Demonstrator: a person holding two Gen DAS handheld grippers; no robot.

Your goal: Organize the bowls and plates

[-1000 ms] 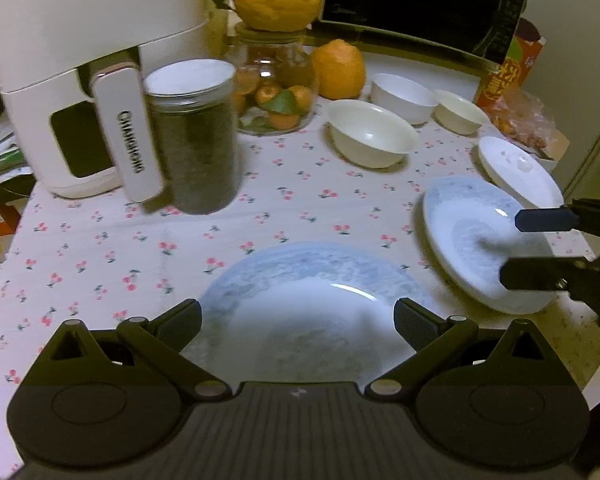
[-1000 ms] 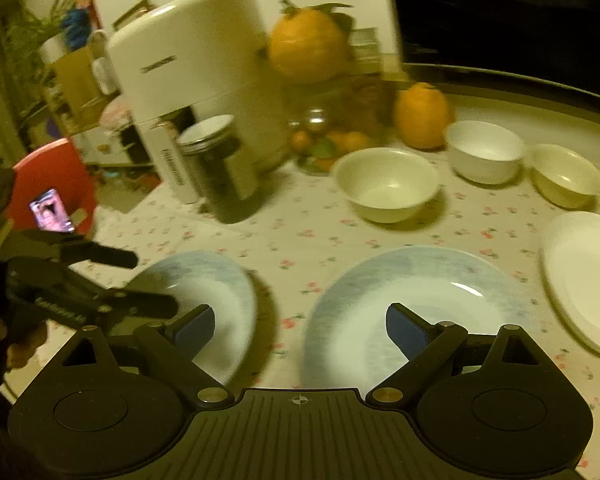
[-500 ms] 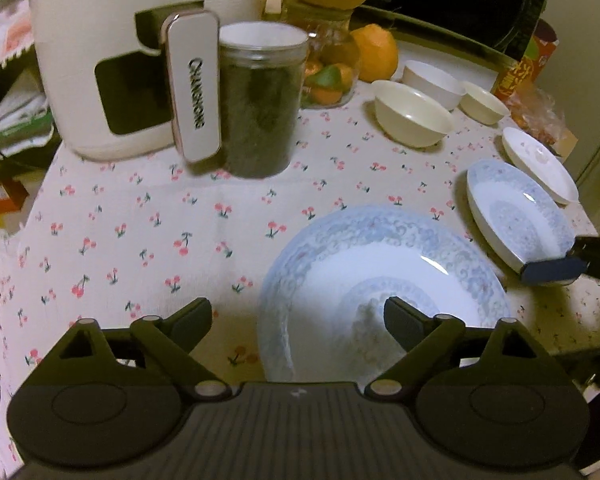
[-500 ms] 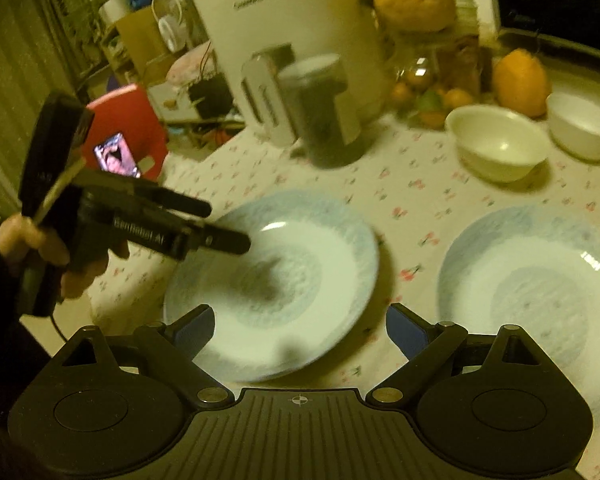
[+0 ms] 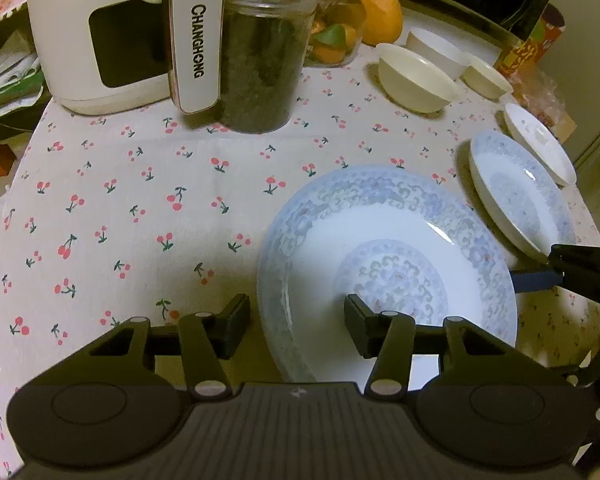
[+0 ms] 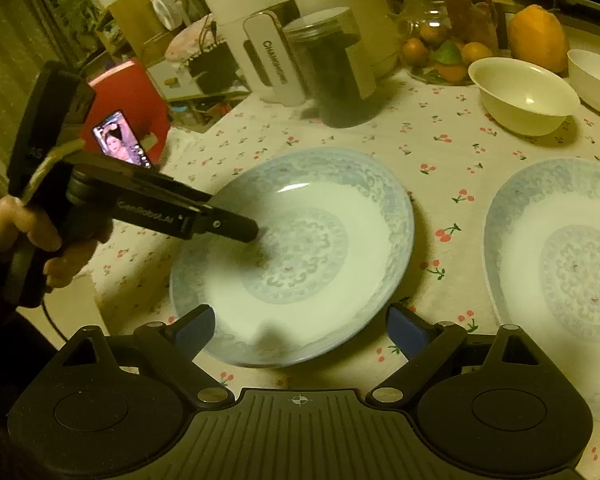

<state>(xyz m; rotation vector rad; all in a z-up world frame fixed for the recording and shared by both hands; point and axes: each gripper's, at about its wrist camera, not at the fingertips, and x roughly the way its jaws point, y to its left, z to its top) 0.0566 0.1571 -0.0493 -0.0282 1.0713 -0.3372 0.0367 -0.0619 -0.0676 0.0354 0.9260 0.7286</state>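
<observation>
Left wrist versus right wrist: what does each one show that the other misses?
Only the left wrist view: the small white plate at the table's far right, and the smallest bowl beyond it.
Only the right wrist view: the lit phone at the red chair, off the table.
Both: the near blue plate, the second blue plate, the dark jar and the cream bowl.

Left gripper (image 5: 296,326): matte black, ribbed body between two round housings, silver pivot screws on angular linkage arms, black pads. Right gripper (image 6: 300,328): same black build, blue pads, small crosshair mark on the ribbed centre. Seen from the right wrist, the left unit carries white lettering along its side, a black cable trailing below the hand (image 6: 40,240), dark sleeve.
</observation>
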